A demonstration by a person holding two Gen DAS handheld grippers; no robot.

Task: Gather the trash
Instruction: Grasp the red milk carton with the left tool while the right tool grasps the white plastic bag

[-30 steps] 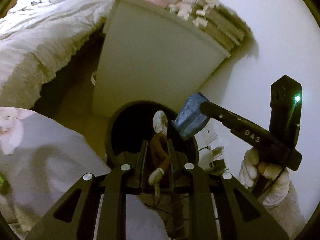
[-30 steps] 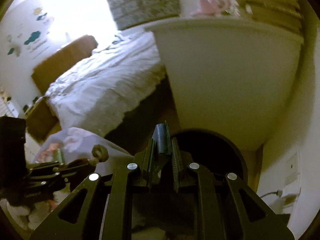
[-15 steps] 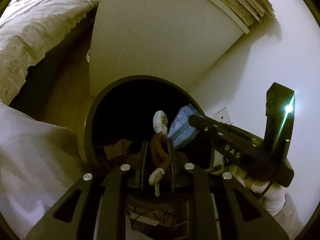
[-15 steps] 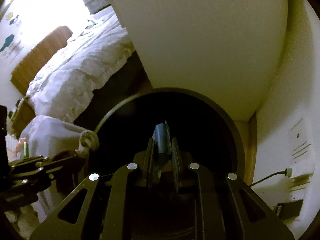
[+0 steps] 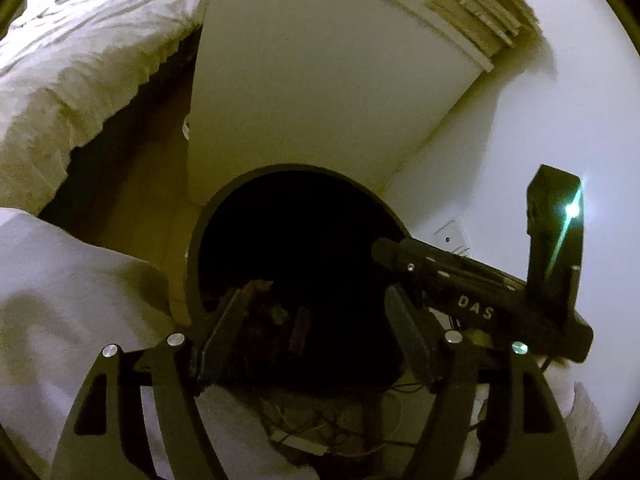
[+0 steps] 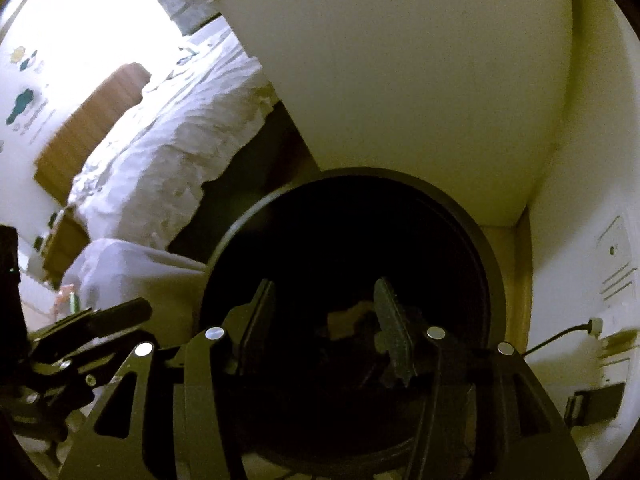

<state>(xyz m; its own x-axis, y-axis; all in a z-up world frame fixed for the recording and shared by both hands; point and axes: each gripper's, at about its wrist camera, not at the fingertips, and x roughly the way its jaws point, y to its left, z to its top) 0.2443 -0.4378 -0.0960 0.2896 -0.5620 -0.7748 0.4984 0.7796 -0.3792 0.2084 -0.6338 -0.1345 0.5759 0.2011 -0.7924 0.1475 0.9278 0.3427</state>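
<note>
A bed [image 6: 160, 148] with a rumpled white cover is lying along the left of both views, with a wooden headboard [image 6: 86, 128] showing beyond it in the right wrist view. A tall white cabinet [image 5: 320, 92] is standing beside the bed against the white wall [image 5: 560, 128], with a stack of flat things [image 5: 476, 4] on top of it. A pale cloth-covered surface [image 5: 72, 300] is filling the lower left of the left wrist view. On the floor just in front of the cabinet, a round dark bin [image 6: 476, 236] is sitting with its mouth open upward, and both tongs are hanging over it. The left tongs [image 5: 320, 320] are standing spread wide over the near rim of the bin [image 5: 196, 240], with nothing between the jaws. The right tongs [image 6: 324, 316] are likewise spread apart above the bin's opening, holding nothing; in the left wrist view they [image 5: 384, 250] are reaching in from the right over the far rim, with a small green light glowing on their body. The trash is lying inside the bin: a pale crumpled scrap [image 6: 348, 320] is showing deep in the dark interior between the right jaws, and a few brownish pieces [image 5: 260, 286] are showing at the bottom in the left wrist view, too dim to make out. A wall socket [image 6: 612, 264] and a plugged cable [image 6: 568, 334] are sitting on the wall to the right of the bin.
</note>
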